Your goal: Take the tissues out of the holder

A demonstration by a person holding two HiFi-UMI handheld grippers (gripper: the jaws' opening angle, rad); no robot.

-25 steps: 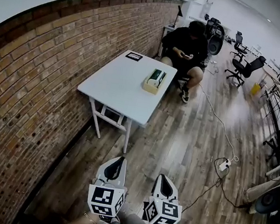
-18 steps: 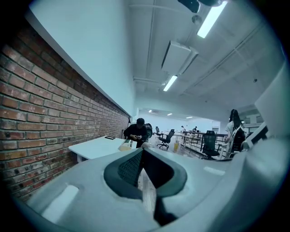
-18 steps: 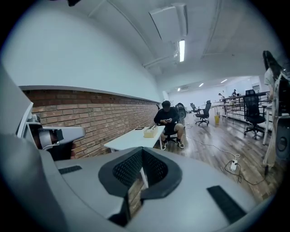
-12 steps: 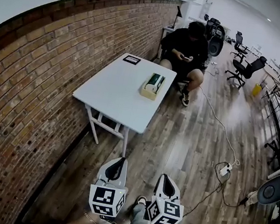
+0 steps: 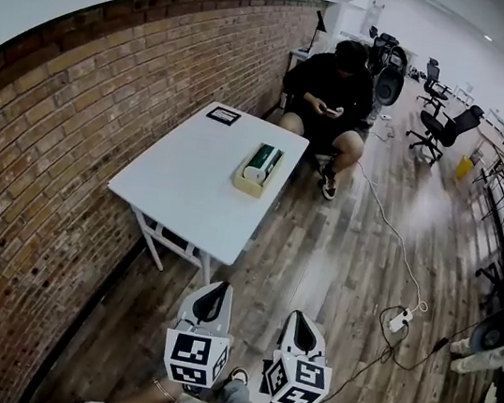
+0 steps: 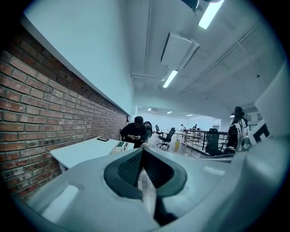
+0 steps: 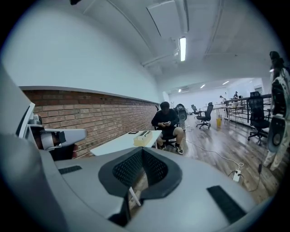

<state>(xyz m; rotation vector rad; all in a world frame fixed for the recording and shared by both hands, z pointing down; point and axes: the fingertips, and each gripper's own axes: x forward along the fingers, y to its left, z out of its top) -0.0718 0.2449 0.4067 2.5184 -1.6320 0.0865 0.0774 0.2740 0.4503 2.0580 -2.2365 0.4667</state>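
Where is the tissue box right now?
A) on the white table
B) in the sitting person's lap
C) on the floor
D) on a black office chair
A: the tissue holder sits on top of the white table, beside the brick wall.

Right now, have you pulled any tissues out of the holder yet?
Done: nothing yet. The tissue holder sits on the white table with something green showing in its top.
In hand: nothing. The left gripper and right gripper are both shut and empty, held low over the wooden floor, well short of the table.
Left: everything, from reaching the table to gripping the tissues and pulling them out.
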